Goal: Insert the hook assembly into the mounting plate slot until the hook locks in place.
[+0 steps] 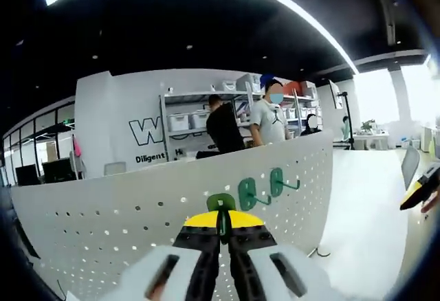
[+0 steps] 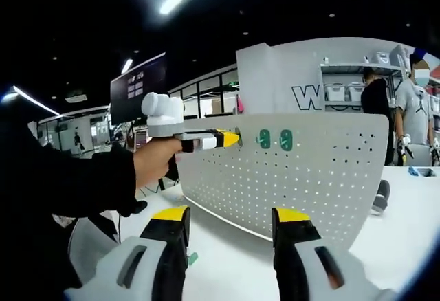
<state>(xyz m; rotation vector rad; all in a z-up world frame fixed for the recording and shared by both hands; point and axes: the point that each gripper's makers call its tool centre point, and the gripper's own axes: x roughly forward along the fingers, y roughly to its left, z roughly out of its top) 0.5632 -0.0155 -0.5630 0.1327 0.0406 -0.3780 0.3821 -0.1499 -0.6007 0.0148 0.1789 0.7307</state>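
Note:
A white pegboard mounting plate (image 1: 103,225) stands upright on the table, with two green hooks (image 1: 247,193) (image 1: 277,181) seated side by side in it. My left gripper (image 1: 221,224) is shut on a third green hook (image 1: 221,203), which it holds against the plate just left of the other two. In the right gripper view a hand holds the left gripper (image 2: 221,139) at the plate (image 2: 302,177), beside the two mounted hooks (image 2: 265,139) (image 2: 286,139). My right gripper (image 2: 230,220) stands open and holds nothing, well back from the plate; its yellow tip (image 1: 421,190) shows at the right edge.
The plate rests on a white table (image 1: 371,205), with a wire foot (image 1: 317,251) at its base. A dark object (image 2: 380,196) lies behind the plate's right end and a small green piece (image 2: 193,258) lies near my right gripper. People (image 1: 269,115) stand at shelves behind.

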